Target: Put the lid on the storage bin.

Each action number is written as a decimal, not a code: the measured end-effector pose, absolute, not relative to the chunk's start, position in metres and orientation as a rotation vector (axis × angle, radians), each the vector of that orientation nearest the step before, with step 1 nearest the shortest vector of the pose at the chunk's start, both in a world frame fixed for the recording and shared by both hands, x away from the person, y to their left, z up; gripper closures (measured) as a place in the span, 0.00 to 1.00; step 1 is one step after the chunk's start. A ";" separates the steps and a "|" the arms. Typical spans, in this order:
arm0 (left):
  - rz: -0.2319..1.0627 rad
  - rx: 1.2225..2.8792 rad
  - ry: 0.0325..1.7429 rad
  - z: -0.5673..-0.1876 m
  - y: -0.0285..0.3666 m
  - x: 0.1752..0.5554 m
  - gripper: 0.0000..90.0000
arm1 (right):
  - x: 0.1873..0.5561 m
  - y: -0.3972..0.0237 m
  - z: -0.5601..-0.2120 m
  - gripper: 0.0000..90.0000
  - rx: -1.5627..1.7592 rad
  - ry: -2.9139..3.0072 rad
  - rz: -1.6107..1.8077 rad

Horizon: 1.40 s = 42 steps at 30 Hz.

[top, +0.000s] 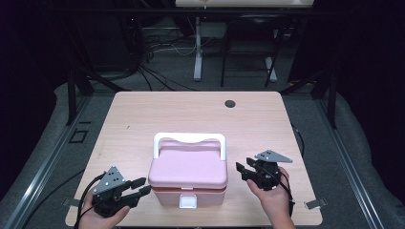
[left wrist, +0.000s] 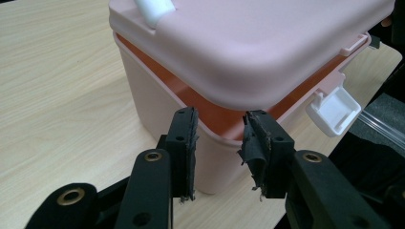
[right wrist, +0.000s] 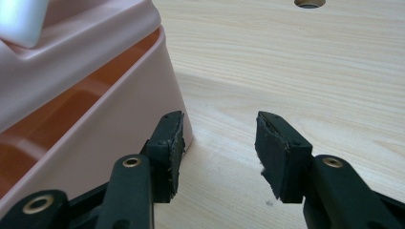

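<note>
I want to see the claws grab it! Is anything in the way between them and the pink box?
No. The pink box sits between the left claw and right claw, both open, with just bare table in the gaps.

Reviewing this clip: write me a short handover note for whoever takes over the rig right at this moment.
Left gripper: open, at the pink box's front left corner, holding nothing.
Right gripper: open, beside the box's right side, holding nothing.
Box sits near the table's front edge, white handle lying toward the back.
Done: white front latch looks flipped open; lid sits slightly raised, a gap showing under it.
Left: probably lifting the lid open; neither gripper has hold of it yet.
</note>
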<state>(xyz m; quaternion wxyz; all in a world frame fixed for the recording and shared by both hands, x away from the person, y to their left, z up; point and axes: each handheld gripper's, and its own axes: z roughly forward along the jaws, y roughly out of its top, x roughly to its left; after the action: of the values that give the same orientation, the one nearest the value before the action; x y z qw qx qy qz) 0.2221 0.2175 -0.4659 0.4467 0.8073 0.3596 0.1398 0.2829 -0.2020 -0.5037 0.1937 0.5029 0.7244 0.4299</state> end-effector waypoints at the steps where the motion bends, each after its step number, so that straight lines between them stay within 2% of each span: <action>1: 0.344 2.000 0.893 -0.466 0.218 0.222 0.72 | 0.283 -0.202 -0.504 0.59 1.413 2.030 1.209; 42: 0.314 2.044 0.916 -0.481 0.220 0.223 0.71 | 0.284 -0.207 -0.508 0.58 1.436 2.016 1.198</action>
<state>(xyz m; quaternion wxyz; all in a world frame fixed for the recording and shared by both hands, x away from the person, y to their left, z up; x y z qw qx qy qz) 0.2227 0.2203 -0.4807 0.4258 0.8178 0.3662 0.1257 0.2836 -0.2067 -0.5079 0.1947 0.5121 0.7192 0.4274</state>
